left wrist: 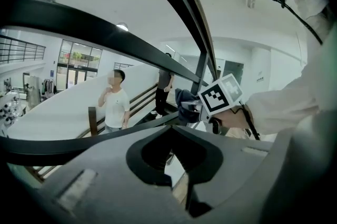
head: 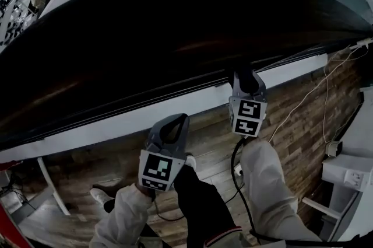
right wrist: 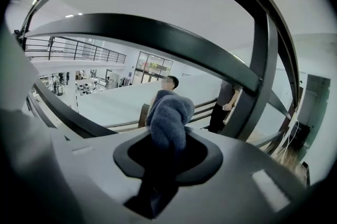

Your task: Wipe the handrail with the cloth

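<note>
The dark handrail is the biggest thing in the head view, a broad curved band sweeping from 9 o'clock up over the centre and down to 3 o'clock, with a white strip running along its lower edge. Below it, from 3 round to 7 o'clock, lies a wooden plank floor, crossed by a thin white cable at about 3 o'clock. The wearer's pale sleeves come up from 6 o'clock. The right gripper sits just right of centre, its front end tucked up under the handrail's lower edge, its marker cube facing the camera. Its own view shows the jaws clamped on a blue-grey fluffy cloth, which stands up in a twisted wad out of the jaws, with the rail's bar arching above it toward 12 o'clock (whether cloth and rail touch cannot be told). The left gripper hangs lower, toward 7 o'clock of centre, well below the rail; its jaws are together with nothing between them. From the left gripper view, the cloth shows as a dark bundle just at 9 o'clock of the marker cube. Beyond the rail, a person in a white shirt stands at 9 o'clock.
</note>
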Motion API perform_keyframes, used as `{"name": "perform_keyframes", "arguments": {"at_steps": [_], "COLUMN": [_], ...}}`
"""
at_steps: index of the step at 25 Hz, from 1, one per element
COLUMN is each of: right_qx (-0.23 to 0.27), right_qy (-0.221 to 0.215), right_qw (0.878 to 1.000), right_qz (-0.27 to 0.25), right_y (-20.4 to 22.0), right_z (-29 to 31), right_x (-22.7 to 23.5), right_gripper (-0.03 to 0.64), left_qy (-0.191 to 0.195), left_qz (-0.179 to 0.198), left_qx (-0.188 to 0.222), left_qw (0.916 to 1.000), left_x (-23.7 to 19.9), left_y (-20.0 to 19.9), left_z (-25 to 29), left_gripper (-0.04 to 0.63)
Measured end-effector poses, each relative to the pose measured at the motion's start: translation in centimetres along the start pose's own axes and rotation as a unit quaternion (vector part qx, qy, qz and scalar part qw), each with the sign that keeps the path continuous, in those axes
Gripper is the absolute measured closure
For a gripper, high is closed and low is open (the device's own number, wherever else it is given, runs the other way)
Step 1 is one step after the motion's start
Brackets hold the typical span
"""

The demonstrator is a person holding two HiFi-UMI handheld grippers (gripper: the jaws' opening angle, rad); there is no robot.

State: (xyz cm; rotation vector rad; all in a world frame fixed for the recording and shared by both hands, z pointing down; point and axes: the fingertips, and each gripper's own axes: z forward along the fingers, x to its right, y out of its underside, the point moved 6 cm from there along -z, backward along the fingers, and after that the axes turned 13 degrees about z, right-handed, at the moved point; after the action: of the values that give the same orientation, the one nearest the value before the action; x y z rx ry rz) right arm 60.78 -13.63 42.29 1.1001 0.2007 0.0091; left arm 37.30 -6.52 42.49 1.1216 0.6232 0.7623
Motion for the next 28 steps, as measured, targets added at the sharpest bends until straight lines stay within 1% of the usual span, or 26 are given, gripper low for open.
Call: {"name": "perform_keyframes", "arguments": {"at_steps": [6, 8, 11, 16, 21, 25, 28], "right_qx": [-0.003, -0.002, -0.008, -0.017, -0.008, -0.015, -0.018], "right_qy": [-0.071, -0.109, -0.168, -0.251, -0.316, -0.370, -0.401], "right_qw": [0.997, 0.994, 0.985, 0.964, 0.943, 0.922, 0.906], "right_qz": [-0.008, -0.025, -0.047, -0.086, -0.100, -0.114, -0.131], "right_y": [-0.4, -0.7, -0.8, -1.5, -2.6, -1.7, -0.9], "right_z": [-6.0, -8.0, -10.5, -14.0, -17.1, -18.9, -20.7], "right_x": [-15.5, -21.5, -30.2, -43.7, -55.4, -63.7, -68.9], "right_gripper": [0.526, 0.526, 0.526, 0.526, 0.526, 0.526, 0.526], "left_qy": [-0.058, -0.085, -0.129, -0.200, -0.258, -0.310, -0.336], "left_qz": [-0.022, -0.030, -0.045, -0.064, -0.076, -0.087, -0.094], "left_qx": [-0.009, -0.014, -0.023, -0.038, -0.048, -0.055, -0.058], "left_qw": [0.9980, 0.9959, 0.9903, 0.9770, 0.9619, 0.9452, 0.9355], "left_x": [-6.3, -8.7, -12.3, -17.9, -22.3, -25.0, -26.5], "left_y": [1.6, 2.5, 4.2, 8.1, 11.5, 14.3, 15.9], "left_z": [-11.4, -15.8, -22.6, -33.3, -42.6, -49.3, -53.8], "left_gripper": [0.592, 0.592, 0.592, 0.592, 0.592, 0.592, 0.592]}}
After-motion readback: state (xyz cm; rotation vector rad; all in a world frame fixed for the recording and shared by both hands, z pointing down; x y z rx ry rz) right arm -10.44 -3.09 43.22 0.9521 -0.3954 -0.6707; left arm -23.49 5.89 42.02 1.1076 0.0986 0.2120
